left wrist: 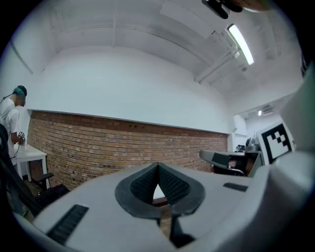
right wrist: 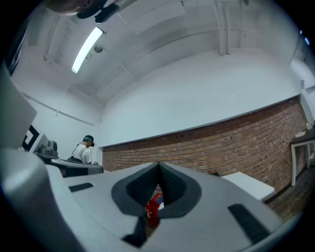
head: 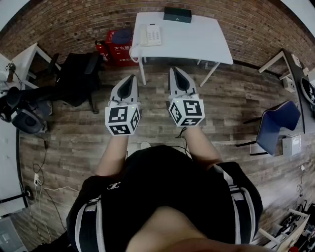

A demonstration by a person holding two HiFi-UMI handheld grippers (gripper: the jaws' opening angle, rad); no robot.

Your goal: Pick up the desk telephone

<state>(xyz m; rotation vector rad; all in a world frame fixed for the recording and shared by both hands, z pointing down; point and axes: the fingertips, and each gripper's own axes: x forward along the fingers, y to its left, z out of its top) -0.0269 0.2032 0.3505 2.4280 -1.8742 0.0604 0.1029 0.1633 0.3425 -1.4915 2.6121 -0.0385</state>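
**A:** How are the arms sitting?
**B:** Both stretched forward, left gripper (head: 132,77) and right gripper (head: 174,70) side by side mid-frame, held level. Jaws are pressed together on both, nothing in them.
**A:** And the phone (head: 150,35)?
**B:** Top centre, left end of the white table (head: 197,39) — well apart from both.

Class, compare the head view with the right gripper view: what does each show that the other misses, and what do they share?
Only the head view shows the desk telephone, the black box behind it, and a blue chair. Only the right gripper view shows the ceiling light and a person in a cap. Both show the brick wall, the red box, what appears to be the same white table, and the right gripper, shut and empty.
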